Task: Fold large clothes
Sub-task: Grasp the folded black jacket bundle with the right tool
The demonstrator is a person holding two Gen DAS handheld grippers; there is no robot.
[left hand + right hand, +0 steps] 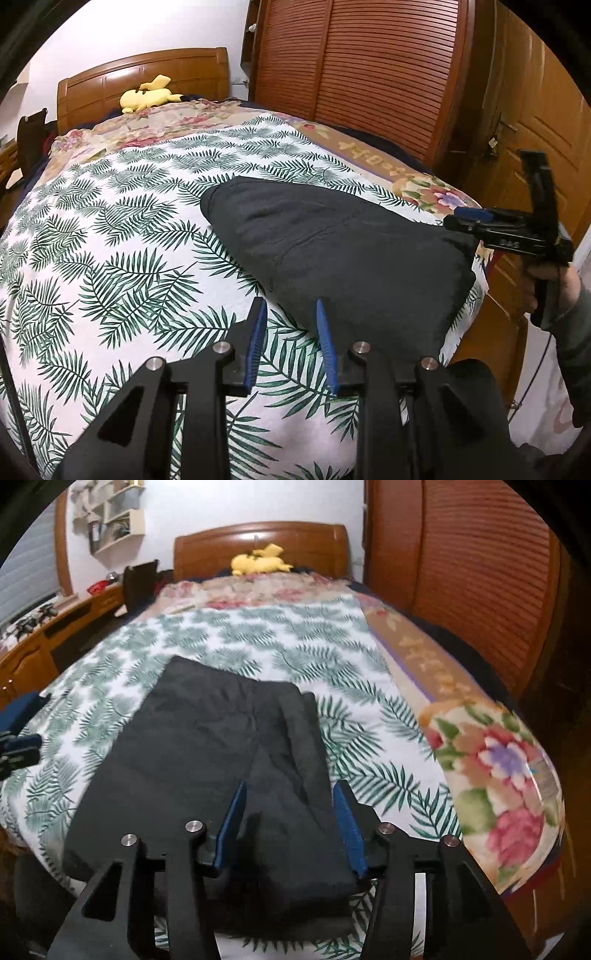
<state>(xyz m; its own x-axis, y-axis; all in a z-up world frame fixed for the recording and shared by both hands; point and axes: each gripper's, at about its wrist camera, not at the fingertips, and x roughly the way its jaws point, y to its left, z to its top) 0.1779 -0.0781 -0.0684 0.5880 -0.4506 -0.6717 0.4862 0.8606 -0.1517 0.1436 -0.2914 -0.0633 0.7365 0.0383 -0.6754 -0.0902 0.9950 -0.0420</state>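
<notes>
Dark garment (207, 775) lies folded flat on the palm-leaf sheet (110, 229) near the foot of the bed, one narrower layer doubled over its right side. Right gripper (291, 797) hangs over the garment's near edge, jaws apart, blue pads clear of the cloth. Left gripper (290, 308) hovers at the garment's near corner, jaws parted, nothing between them. Yellow plush toy (149, 94) rests by the headboard (258, 541).

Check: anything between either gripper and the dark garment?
Nothing visible. The dark garment lies folded on the leaf-print sheet. Right gripper is open directly over its near edge; left gripper is open at its near corner. The yellow plush sits far off by the headboard.
</notes>
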